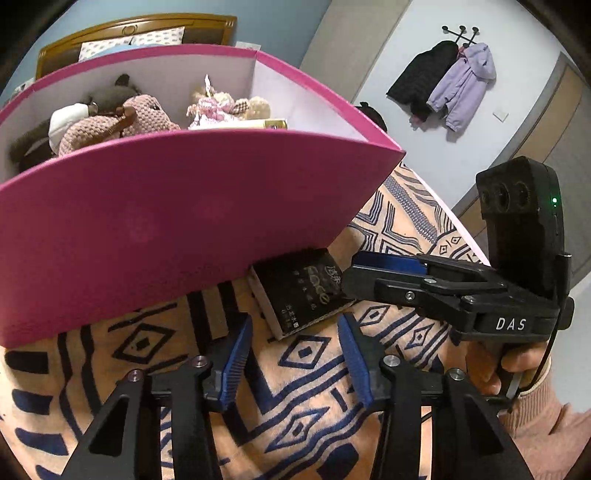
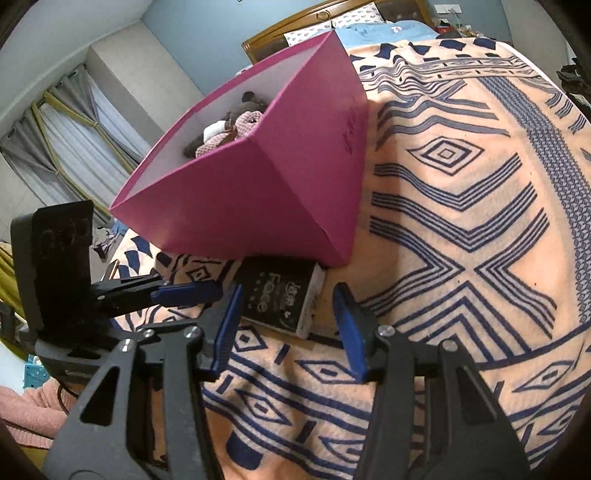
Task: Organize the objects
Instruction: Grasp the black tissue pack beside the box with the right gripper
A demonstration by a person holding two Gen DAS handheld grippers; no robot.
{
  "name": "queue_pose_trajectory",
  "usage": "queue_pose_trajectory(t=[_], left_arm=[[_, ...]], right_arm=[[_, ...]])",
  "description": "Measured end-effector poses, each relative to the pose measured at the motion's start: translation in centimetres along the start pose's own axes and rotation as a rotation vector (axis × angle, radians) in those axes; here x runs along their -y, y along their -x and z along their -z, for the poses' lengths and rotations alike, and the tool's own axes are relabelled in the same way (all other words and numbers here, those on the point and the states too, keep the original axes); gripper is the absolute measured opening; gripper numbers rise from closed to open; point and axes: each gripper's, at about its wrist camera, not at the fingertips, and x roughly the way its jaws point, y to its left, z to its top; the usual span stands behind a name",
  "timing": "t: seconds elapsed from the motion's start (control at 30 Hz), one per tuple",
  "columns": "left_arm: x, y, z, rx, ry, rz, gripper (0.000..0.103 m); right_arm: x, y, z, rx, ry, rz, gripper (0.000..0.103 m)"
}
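Observation:
A flat black carton [image 1: 303, 291] with pale lettering lies on the patterned blanket [image 1: 303, 391], its far end against the base of a tall pink box [image 1: 166, 229]. Plush toys [image 1: 122, 122] and a small yellow pack fill that box. My left gripper [image 1: 295, 354] hovers open over bare blanket just short of the carton. My right gripper [image 1: 349, 273] comes in from the right, its tips at the carton's edge. In the right wrist view the black carton [image 2: 275, 295] lies between the tips of my open right gripper [image 2: 290, 328], with a gap at the right finger. The left gripper [image 2: 207, 291] is beside it.
The pink box [image 2: 240, 206] stands near the blanket's left edge; open blanket [image 2: 461, 221] spreads to the right. A wooden headboard [image 1: 136, 29] and pillows lie behind. Coats [image 1: 450, 85] hang on the wall, and curtains [image 2: 70, 140] show at left. A hand [image 1: 517, 365] in a pink sleeve holds the right gripper.

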Motion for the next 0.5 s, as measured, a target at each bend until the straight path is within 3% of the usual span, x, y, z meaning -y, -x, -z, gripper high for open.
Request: queue_pose_trajectory(t=[0.13,0.3,0.5], left_arm=[[0.0,-0.8,0.0,-0.022,0.013,0.003,0.041],[-0.4,-1.4,-0.2,-0.034,0.043,0.012,0.034],[0.1,-1.4,-0.2,-0.031,0.034,0.014,0.033]], right_arm=[[0.0,-0.8,0.0,-0.019,-0.002,-0.008,0.053],[0.2,-1.7,0.0,-0.033,-0.021,-0.025,0.043],[-0.1,-1.5,0.2,-0.031,-0.001,-0.011,0.042]])
